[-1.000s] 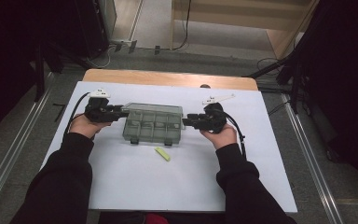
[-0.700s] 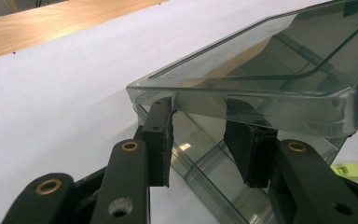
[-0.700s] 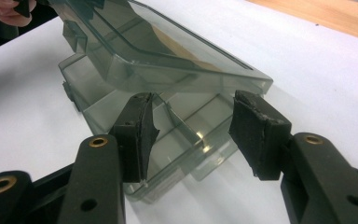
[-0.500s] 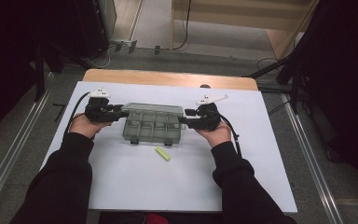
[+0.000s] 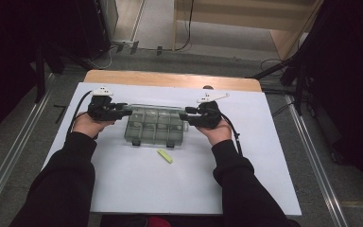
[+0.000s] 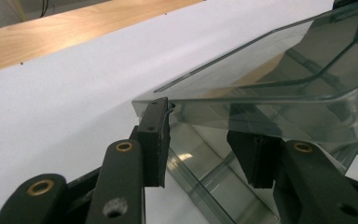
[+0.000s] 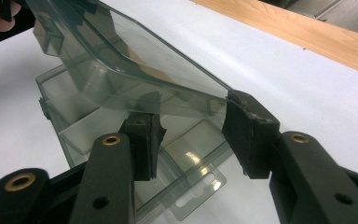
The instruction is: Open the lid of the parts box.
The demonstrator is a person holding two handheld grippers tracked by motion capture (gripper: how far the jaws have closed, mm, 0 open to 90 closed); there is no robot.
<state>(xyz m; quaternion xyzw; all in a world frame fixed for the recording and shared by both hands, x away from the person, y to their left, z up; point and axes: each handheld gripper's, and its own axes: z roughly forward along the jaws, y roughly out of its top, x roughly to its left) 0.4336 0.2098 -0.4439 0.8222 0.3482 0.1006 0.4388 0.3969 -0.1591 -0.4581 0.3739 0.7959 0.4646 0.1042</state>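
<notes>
I have the clear compartment box (image 5: 156, 126) on the white surface (image 5: 137, 189), its lid (image 6: 279, 70) partly raised. My left gripper (image 6: 205, 140) has its fingers (image 6: 154, 135) set either side of the lid's left end, and my right gripper (image 7: 196, 135) pinches the lid's right end, so each pair is closed on the lid edge. To do this well, I judge both ends must rise evenly, so the lid does not twist and the base stays down. The box's long axis runs left to right between my grippers; its latches face me, hinge side away. A small yellow piece (image 5: 164, 155) lies just nearer me than the box.
</notes>
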